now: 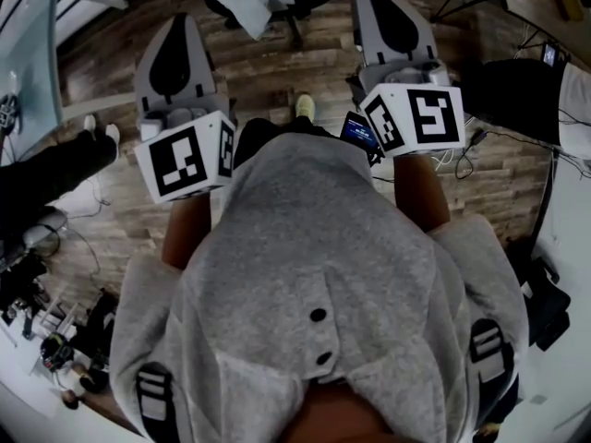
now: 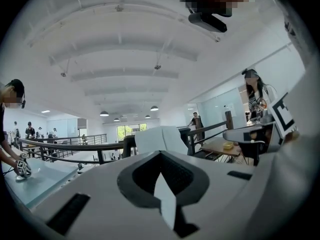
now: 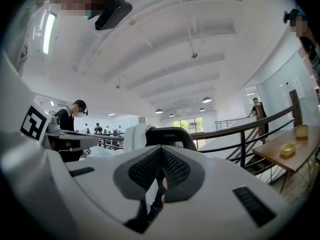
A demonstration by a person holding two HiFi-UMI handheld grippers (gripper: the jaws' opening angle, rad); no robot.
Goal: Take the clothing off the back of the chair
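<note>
- Wood-plank floor: beneath the left gripper and the right gripper.
- Dark railing: ahead of the right gripper, rising to its right.
- Wooden table bearing two yellow containers: right of the right gripper, beyond the railing.
- Standing person: ahead and right of the left gripper.
- Bending person at a pale glass tabletop: left of the left gripper.
- Ceiling lamps: high ahead, far off.
- Loose cables: on the floor, just right of the right gripper.
</note>
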